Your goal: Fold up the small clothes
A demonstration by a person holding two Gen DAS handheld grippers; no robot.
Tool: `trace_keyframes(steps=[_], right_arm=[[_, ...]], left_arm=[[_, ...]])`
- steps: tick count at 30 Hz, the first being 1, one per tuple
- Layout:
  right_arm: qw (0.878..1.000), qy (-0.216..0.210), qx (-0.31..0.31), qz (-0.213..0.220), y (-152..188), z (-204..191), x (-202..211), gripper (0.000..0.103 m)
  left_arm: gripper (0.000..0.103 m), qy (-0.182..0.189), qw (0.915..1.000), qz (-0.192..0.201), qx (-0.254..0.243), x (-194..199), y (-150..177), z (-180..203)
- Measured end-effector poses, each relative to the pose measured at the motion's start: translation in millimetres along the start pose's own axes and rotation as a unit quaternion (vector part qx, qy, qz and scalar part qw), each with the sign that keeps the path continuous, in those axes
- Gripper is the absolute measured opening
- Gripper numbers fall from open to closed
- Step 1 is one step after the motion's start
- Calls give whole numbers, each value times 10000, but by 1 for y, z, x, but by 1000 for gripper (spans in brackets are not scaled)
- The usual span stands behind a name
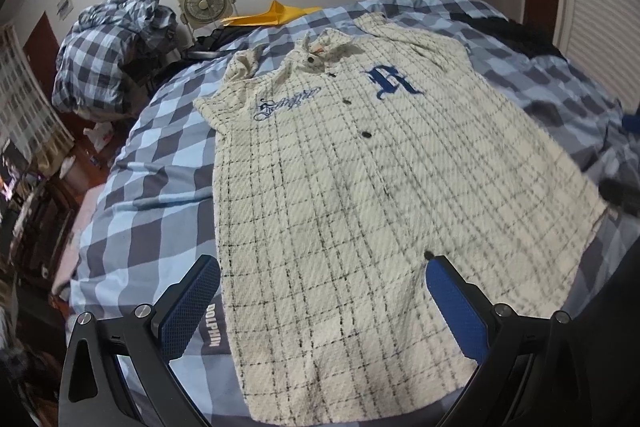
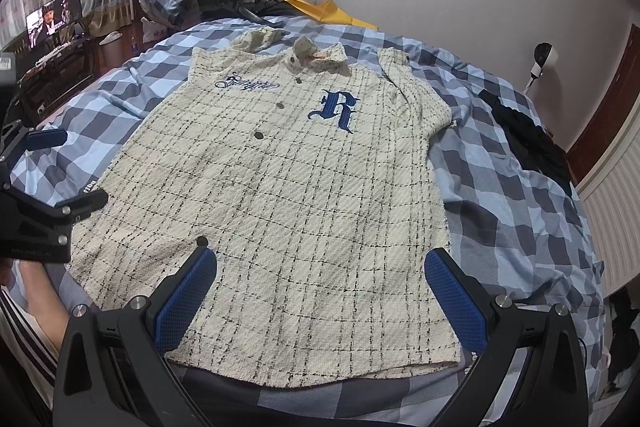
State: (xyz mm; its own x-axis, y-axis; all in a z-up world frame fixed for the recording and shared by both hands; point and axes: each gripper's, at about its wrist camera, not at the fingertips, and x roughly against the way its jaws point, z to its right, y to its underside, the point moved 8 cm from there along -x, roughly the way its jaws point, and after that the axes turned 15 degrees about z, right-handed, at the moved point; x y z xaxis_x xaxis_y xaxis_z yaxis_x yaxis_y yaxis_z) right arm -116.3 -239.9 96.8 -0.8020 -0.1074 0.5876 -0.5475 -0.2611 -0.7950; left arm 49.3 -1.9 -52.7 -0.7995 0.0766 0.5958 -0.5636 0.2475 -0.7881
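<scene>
A cream shirt with black check lines (image 1: 340, 187), a blue letter R and dark buttons lies flat, front up, on the bed; it also shows in the right wrist view (image 2: 288, 195). Its collar points away from me. My left gripper (image 1: 324, 267) is open and empty, hovering over the hem's left part. My right gripper (image 2: 320, 259) is open and empty over the hem's middle. The left gripper (image 2: 68, 171) also shows at the left edge of the right wrist view, open beside the shirt's left side.
The bed has a blue and grey checked cover (image 1: 160, 155). A heap of checked bedding (image 1: 108, 55), a small fan (image 1: 204, 1) and a yellow envelope (image 1: 272, 15) lie beyond the head end. A dark garment (image 2: 528, 139) lies right.
</scene>
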Motion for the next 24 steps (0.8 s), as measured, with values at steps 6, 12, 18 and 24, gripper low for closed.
trace_keyframes(steps=[6, 12, 18, 24], right_arm=[[9997, -153, -149, -73, 1, 0, 1, 102], [9978, -403, -267, -446, 4, -2, -4, 102], [9910, -1103, -512, -564, -28, 11, -23, 102], [9960, -868, 6, -191, -120, 59, -107, 102]], left_arm=[[103, -75, 9998, 139, -123, -4, -40, -4], [103, -111, 9994, 291, 119, -22, -41, -16], [103, -127, 9993, -312, 176, -43, -6, -35], [103, -139, 9969, -602, 480, -55, 2, -46]])
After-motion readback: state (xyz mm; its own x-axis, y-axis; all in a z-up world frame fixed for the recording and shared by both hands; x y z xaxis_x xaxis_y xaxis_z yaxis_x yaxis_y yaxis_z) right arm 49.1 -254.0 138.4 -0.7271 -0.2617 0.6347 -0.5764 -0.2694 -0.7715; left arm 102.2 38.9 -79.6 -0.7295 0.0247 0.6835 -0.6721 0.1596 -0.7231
